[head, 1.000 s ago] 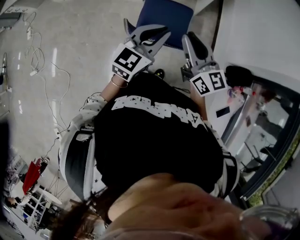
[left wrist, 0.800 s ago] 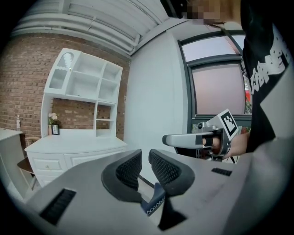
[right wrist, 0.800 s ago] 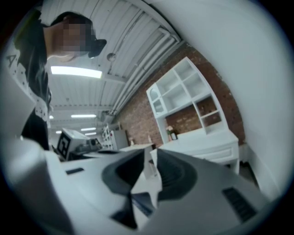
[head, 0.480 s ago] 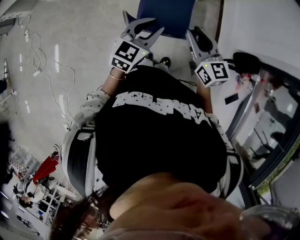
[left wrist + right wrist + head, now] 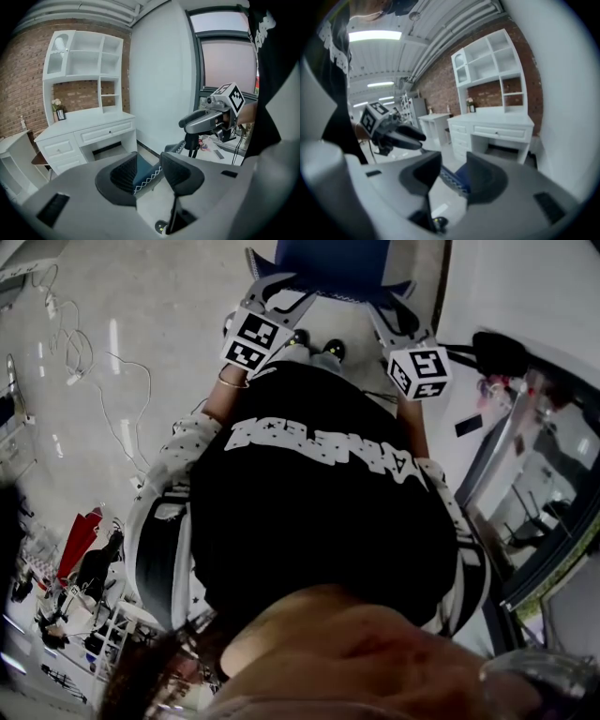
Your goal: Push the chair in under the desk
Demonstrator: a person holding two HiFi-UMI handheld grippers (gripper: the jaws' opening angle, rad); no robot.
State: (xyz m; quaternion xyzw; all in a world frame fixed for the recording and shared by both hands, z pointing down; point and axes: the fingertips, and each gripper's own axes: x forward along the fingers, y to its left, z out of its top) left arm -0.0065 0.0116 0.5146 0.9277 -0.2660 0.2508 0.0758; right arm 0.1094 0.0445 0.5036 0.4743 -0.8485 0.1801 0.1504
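Observation:
The chair (image 5: 334,264) is blue, with a back rim trimmed in white zigzag stitching; it shows at the top of the head view. My left gripper (image 5: 279,289) straddles the rim's left part and its jaws are opening. In the left gripper view the rim (image 5: 146,172) lies between the dark pads without being pressed. At the rim's right part, the jaws of my right gripper (image 5: 390,300) are opening too, with the blue edge (image 5: 458,180) between them. The white desk (image 5: 85,133) with drawers and a knee gap stands ahead, also in the right gripper view (image 5: 498,129).
A white shelf hutch (image 5: 84,61) tops the desk against a brick wall. Cables (image 5: 89,381) trail over the floor at the left. A white table (image 5: 525,296) with small items stands at the right. The chair's casters (image 5: 314,345) show near my body.
Both grippers have moved forward onto the chair's back rim. Their jaws have spread from nearly shut to wide around it. The chair now sits higher in the head view.

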